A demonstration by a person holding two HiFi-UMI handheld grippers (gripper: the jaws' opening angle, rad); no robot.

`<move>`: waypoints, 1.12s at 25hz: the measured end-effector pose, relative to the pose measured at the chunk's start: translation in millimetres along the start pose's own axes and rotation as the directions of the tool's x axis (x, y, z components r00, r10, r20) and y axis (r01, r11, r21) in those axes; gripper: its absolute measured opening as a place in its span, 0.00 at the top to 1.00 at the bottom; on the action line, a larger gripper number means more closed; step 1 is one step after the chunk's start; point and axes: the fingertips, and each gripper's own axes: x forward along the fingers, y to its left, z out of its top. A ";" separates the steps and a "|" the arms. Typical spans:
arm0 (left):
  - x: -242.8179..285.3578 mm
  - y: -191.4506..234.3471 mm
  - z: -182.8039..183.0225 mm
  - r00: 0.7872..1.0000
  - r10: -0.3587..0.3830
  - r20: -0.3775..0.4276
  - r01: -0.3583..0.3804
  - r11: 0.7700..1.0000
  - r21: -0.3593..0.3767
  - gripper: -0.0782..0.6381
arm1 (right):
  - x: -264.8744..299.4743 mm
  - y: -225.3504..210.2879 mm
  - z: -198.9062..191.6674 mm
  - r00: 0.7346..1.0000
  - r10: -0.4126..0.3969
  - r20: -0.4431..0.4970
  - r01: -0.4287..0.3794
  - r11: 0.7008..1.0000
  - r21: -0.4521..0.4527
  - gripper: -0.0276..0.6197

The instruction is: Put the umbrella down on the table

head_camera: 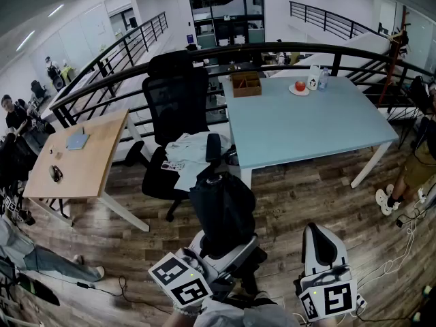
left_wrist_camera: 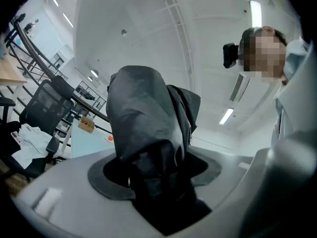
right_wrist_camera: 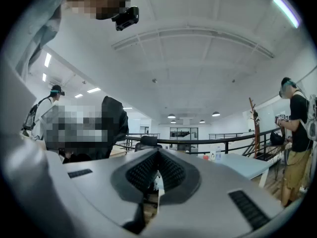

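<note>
The folded black umbrella (head_camera: 221, 206) stands upright in front of me, over the wooden floor and short of the light blue table (head_camera: 306, 131). My left gripper (head_camera: 225, 252) is shut on its lower part. In the left gripper view the dark fabric (left_wrist_camera: 143, 128) bunches between the grey jaws of that gripper (left_wrist_camera: 153, 180) and hides the pads. My right gripper (head_camera: 321, 240) hangs to the right of the umbrella, apart from it. In the right gripper view its ribbed pads (right_wrist_camera: 171, 170) meet at the tip with nothing between them, and the umbrella (right_wrist_camera: 113, 125) shows at the left.
On the blue table's far edge sit a brown box (head_camera: 246, 84), a red apple on a plate (head_camera: 300, 86) and a white carton (head_camera: 314, 78). A black office chair (head_camera: 178, 104) with white cloth (head_camera: 187, 152) stands between me and the table. A wooden desk (head_camera: 82, 159) is left. People stand at both sides.
</note>
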 end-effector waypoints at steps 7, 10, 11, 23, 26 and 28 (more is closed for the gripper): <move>5.5 -0.9 -3.2 1.000 0.006 0.007 -0.006 1.000 0.007 0.49 | 1.6 -4.5 -2.5 1.000 0.015 0.006 -0.015 1.000 0.000 0.96; 8.3 -1.1 -3.1 1.000 0.015 0.008 -0.015 1.000 0.003 0.49 | 3.0 -7.1 -3.0 1.000 0.025 0.002 -0.025 1.000 0.002 0.96; 9.4 -1.4 -3.4 1.000 0.018 0.008 -0.018 1.000 0.001 0.49 | 3.0 -8.5 -3.2 1.000 0.027 0.002 -0.027 1.000 0.003 0.96; 24.4 -20.6 -11.9 0.999 0.047 0.024 -0.046 0.999 -0.007 0.49 | -7.1 -32.6 -6.2 0.998 0.066 0.016 -0.067 0.997 0.042 0.96; 29.9 -26.1 -17.0 0.998 0.059 0.032 -0.059 0.998 -0.010 0.49 | -10.8 -40.6 -7.4 0.997 0.081 0.018 -0.081 0.996 0.039 0.96; 35.0 -31.2 -19.7 0.997 0.062 0.035 -0.062 0.998 -0.009 0.49 | -15.3 -47.4 -6.5 0.996 0.084 0.023 -0.084 0.996 0.034 0.96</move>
